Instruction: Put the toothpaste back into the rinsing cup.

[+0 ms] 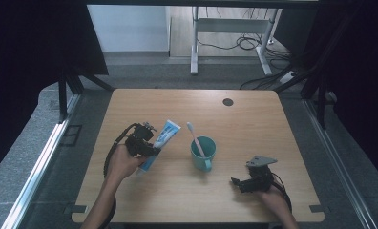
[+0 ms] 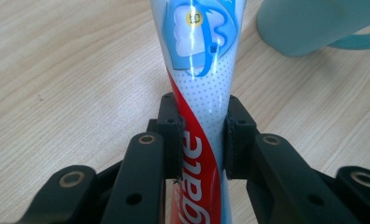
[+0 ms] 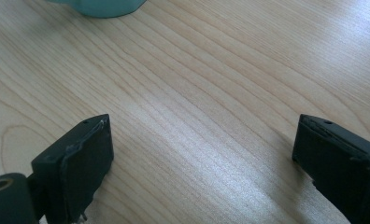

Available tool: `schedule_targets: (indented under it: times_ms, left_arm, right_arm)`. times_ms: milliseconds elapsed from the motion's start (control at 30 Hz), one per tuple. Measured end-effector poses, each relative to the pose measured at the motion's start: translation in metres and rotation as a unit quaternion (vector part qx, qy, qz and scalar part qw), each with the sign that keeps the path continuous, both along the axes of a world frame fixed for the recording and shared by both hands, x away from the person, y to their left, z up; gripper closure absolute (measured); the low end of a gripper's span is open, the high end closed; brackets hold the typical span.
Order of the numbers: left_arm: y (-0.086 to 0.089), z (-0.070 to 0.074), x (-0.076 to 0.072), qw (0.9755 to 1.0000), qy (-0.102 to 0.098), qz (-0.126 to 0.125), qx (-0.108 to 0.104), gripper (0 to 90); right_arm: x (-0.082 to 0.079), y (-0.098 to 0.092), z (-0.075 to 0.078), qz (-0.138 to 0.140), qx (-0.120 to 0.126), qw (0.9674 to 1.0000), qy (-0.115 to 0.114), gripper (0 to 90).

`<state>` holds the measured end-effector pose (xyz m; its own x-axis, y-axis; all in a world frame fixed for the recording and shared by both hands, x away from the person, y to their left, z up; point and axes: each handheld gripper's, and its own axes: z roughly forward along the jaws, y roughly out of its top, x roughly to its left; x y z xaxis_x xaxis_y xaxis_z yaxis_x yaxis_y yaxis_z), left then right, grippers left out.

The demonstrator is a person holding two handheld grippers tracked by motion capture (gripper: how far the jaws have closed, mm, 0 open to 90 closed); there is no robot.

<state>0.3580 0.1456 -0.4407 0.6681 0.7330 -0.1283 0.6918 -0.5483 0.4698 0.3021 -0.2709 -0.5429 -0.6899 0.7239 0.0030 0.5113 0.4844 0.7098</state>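
Taking the teal cup as the landmark, the toothpaste tube sits just to its left, clamped across its middle by the left hand-held gripper, pads pinching either side so the tube narrows at the grip; holding it mid-body probably keeps it balanced and leaves both ends free for handling. A toothbrush stands tilted inside the cup. The right hand-held gripper rests low on the desk, to the cup's right and nearer the person, jaws spread wide with nothing between them, apparently waiting. The left gripper view gives the tube's squeezed waist and printed label, which the high view cannot resolve; the high view alone gives the toothbrush and the overall layout.
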Motion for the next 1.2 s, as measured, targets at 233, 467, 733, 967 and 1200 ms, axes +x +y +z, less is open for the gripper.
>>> schedule_targets:
  times_ms: [233,467,733,967,1200]
  left_arm:
    - [0.01,0.01,-0.01,0.9993,-0.03,-0.004,-0.023,72.9]
    - [0.014,0.02,-0.02,0.9969,-0.06,-0.016,-0.047,72.9]
    - [0.016,0.027,-0.027,0.9943,-0.083,-0.023,-0.062,72.9]
    - [0.017,0.035,-0.034,0.9904,-0.105,-0.037,-0.082,73.0]
    - [0.008,0.047,-0.04,0.9851,-0.125,-0.052,-0.106,73.1]
  right_arm:
    - [0.0,0.0,0.0,0.0,0.0,1.0,0.0,5.1]
    - [0.0,0.0,0.0,0.0,0.0,1.0,-0.001,5.1]
    - [0.0,0.0,0.0,0.0,0.0,1.0,-0.001,5.1]
    - [0.0,0.0,0.0,0.0,0.0,1.0,-0.001,5.1]
    - [0.0,0.0,0.0,0.0,-0.001,1.0,0.0,5.1]
